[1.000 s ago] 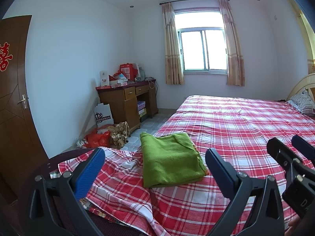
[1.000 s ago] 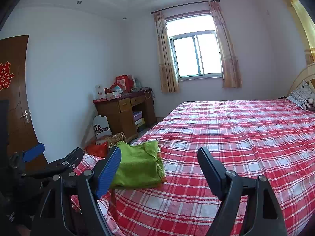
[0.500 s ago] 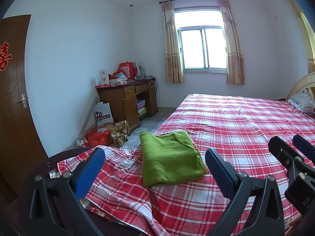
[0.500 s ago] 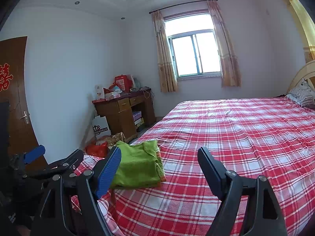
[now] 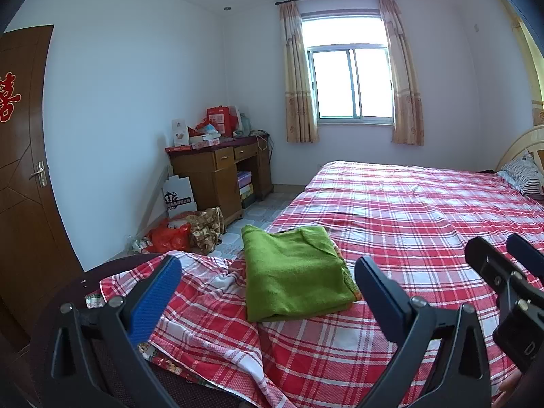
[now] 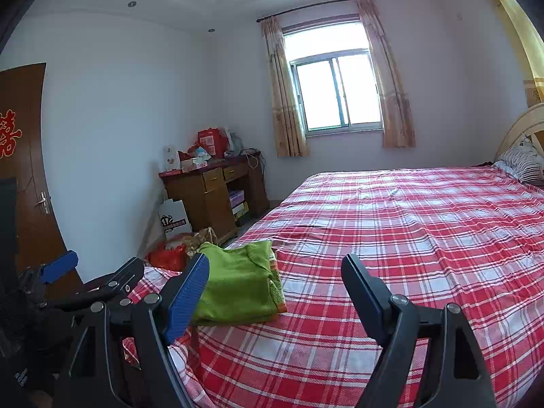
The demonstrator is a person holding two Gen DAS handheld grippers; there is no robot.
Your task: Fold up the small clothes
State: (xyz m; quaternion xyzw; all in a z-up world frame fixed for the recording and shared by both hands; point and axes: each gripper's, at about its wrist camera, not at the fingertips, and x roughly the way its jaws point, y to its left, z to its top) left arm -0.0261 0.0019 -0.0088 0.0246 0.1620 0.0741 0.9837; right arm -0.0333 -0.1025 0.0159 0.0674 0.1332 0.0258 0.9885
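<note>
A green garment [image 5: 294, 272] lies folded into a neat rectangle on the red plaid bed sheet [image 5: 408, 224], near the bed's left corner. It also shows in the right wrist view [image 6: 238, 285]. My left gripper [image 5: 268, 301] is open and empty, held back from the garment and just above the sheet. My right gripper [image 6: 275, 294] is open and empty, to the right of the garment. The right gripper shows at the right edge of the left wrist view [image 5: 503, 272], and the left gripper at the left of the right wrist view [image 6: 91, 272].
A wooden desk [image 5: 217, 173] with boxes stands by the far wall, with bags [image 5: 176, 234] on the floor beside it. A brown door [image 5: 23, 170] is at the left. A striped pillow [image 5: 523, 173] lies at the headboard. A window [image 5: 352, 83] has curtains.
Both grippers have stayed open and nearly still. The views have shifted only slightly. The green garment has not moved.
</note>
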